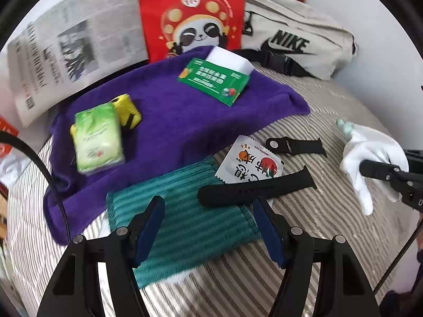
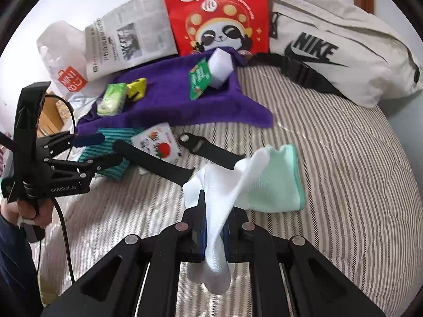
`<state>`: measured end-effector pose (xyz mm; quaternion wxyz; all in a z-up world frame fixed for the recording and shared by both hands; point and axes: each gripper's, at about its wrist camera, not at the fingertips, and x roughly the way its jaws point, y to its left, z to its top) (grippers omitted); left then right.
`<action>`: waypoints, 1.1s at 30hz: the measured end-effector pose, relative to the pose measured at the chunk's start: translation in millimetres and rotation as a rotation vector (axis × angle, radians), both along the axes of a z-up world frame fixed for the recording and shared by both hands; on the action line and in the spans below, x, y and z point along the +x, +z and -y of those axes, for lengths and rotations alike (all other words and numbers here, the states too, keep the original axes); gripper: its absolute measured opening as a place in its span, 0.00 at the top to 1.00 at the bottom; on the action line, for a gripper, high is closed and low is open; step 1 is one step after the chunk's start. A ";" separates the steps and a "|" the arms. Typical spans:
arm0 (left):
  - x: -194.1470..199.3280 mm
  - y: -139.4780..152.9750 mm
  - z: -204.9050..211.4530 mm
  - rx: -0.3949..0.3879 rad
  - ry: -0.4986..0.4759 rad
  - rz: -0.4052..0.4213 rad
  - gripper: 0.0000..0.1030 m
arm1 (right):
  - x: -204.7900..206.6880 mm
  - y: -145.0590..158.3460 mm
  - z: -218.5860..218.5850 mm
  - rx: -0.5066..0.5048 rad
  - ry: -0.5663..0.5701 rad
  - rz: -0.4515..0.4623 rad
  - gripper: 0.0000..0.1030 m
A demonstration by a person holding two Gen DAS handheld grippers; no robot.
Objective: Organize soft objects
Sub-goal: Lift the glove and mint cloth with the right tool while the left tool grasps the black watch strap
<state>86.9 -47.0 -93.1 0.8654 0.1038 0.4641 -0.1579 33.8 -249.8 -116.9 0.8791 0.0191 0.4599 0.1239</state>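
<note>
The right tool (image 2: 214, 227) pinches the white sock (image 2: 224, 185) clear of the bed (image 2: 343, 158) at lower centre; the left tool (image 1: 208, 227) gapes empty over the teal cloth (image 1: 190, 227), probably to grip it.

A white sock (image 2: 227, 185) with a mint-green cuff hangs pinched at the lower middle, while a ribbed teal cloth (image 1: 185, 219) lies flat beside a rumpled purple towel (image 1: 169, 121) at mid-left.

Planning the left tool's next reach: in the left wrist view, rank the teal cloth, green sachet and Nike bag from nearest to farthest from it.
1. Teal cloth, between the open left tool's fingers.
2. Green sachet, on the purple towel beyond.
3. Nike bag, far back right.
</note>
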 end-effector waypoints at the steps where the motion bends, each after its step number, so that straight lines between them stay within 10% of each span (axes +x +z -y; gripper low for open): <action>1: 1.4 -2.1 4.6 0.012 -0.034 0.001 0.35 | 0.1 -3.3 3.2 0.001 -0.004 -0.009 0.91; 16: -3.5 -11.5 39.1 0.232 -0.193 0.048 0.48 | 5.4 -17.9 21.4 0.019 -0.052 -0.041 0.91; 33: -45.5 1.6 45.4 0.037 -0.343 -0.052 0.63 | 0.8 -17.0 37.0 0.045 -0.095 -0.041 0.90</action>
